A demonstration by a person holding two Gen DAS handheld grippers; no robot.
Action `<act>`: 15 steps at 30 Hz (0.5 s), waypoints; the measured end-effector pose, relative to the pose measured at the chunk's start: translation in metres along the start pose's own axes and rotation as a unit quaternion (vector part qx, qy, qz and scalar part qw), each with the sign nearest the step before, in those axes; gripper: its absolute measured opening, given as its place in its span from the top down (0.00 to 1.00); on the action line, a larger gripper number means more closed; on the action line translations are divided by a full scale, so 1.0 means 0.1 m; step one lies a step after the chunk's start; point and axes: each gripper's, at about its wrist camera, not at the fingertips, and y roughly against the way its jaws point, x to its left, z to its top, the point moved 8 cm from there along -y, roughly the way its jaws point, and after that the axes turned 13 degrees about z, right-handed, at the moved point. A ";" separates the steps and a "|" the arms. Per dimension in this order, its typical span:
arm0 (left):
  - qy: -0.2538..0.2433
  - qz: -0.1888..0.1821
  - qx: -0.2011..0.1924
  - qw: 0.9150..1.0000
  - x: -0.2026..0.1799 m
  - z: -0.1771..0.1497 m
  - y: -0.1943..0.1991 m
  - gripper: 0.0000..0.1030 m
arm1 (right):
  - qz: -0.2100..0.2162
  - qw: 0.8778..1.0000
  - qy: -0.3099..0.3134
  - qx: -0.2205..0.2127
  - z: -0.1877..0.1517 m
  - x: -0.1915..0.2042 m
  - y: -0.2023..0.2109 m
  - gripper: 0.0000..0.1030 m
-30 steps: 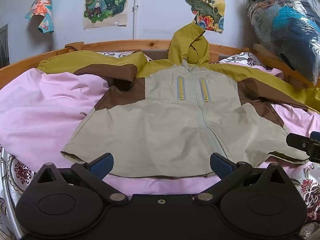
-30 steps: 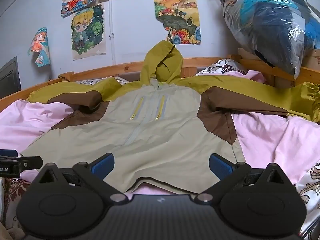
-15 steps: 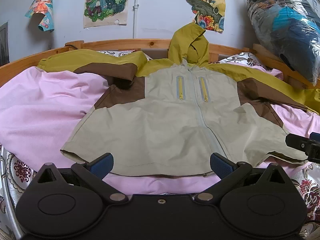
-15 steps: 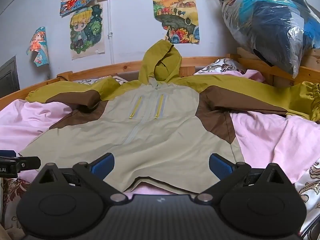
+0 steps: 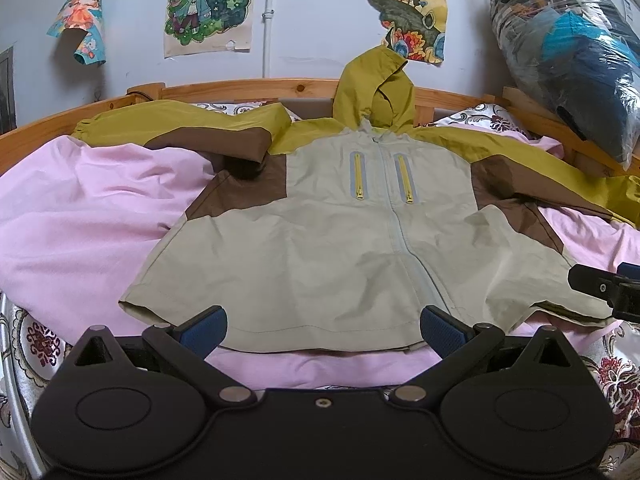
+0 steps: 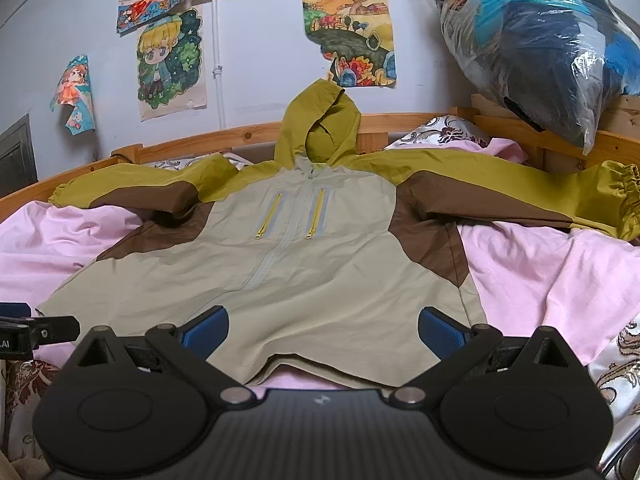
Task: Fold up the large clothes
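The jacket [image 5: 320, 248] lies flat on the pink sheet [image 5: 80, 216]; the left gripper [image 5: 322, 326] and the right gripper [image 6: 323, 328] hover spread at its hem.

Jacket [image 6: 320, 280] spread flat on pink sheet [image 6: 540, 280]; right gripper [image 6: 323, 330] fingers [image 6: 206, 330] apart above hem.

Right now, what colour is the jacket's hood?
Olive-yellow hood, shown best in the right wrist view.

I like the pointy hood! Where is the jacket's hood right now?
In both wrist views the olive hood stands at the jacket's far end, propped against the wooden bed rail, below the colourful wall poster.
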 end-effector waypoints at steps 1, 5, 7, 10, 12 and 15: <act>0.001 0.000 0.000 1.000 0.00 0.00 0.00 0.01 | 0.000 1.000 0.000 0.000 0.00 0.00 0.00 0.00; 0.000 0.000 -0.001 1.000 0.00 0.00 0.01 0.01 | 0.000 1.000 -0.001 0.000 0.00 0.00 0.00 0.00; 0.000 0.000 -0.001 1.000 0.00 0.00 0.01 0.01 | 0.000 1.000 -0.001 0.000 0.00 0.00 0.00 0.00; 0.000 0.000 0.000 1.000 0.00 0.00 0.01 0.01 | 0.000 1.000 -0.001 0.000 0.00 0.00 0.00 0.00; 0.000 0.000 0.000 1.000 0.00 0.00 0.01 0.01 | 0.000 1.000 -0.001 0.000 0.00 -0.01 -0.01 0.00; 0.000 0.000 0.000 1.000 0.00 0.00 0.01 0.01 | -0.001 1.000 -0.001 0.000 -0.01 -0.01 0.00 0.00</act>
